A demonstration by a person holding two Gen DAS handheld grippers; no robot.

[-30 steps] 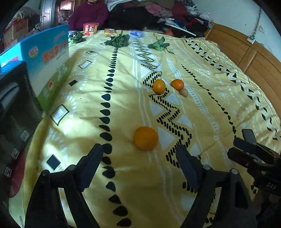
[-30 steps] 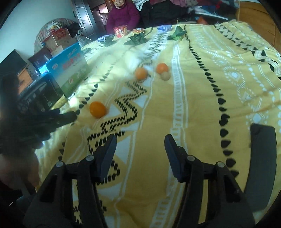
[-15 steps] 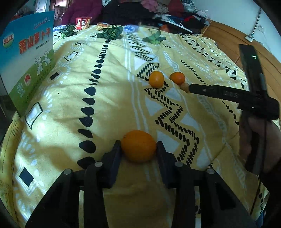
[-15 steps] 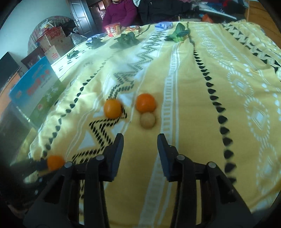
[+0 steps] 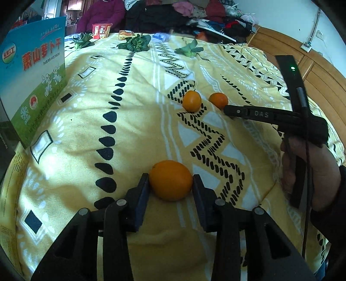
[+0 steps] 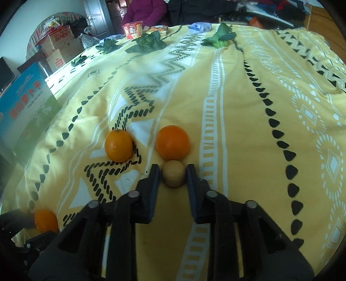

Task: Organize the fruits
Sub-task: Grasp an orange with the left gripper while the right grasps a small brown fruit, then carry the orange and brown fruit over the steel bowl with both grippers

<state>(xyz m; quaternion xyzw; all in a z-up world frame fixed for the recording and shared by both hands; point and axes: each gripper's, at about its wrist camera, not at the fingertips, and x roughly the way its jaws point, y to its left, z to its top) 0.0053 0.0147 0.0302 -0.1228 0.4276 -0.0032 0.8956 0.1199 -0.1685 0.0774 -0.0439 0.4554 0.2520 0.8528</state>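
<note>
My left gripper [image 5: 170,183] is shut on a large orange [image 5: 170,182] low over the yellow patterned bedspread [image 5: 134,121]. That orange also shows in the right wrist view [image 6: 45,220] at the lower left. My right gripper [image 6: 173,173] is shut on a small brown round fruit [image 6: 173,175], which rests on the bedspread and touches an orange [image 6: 172,142] behind it. A second orange [image 6: 118,145] lies to its left. Both oranges show in the left wrist view [image 5: 191,101] [image 5: 218,100], with the right gripper [image 5: 229,110] reaching in beside them.
A blue and green box [image 5: 32,86] stands at the bed's left edge. Leafy greens [image 6: 149,42] [image 6: 219,39], snack packets [image 6: 133,29] and a seated person [image 6: 147,10] are at the far end. A wooden headboard [image 5: 320,82] runs along the right.
My left gripper closed on the large orange. My right gripper moved forward to the small brown fruit and closed around it.
</note>
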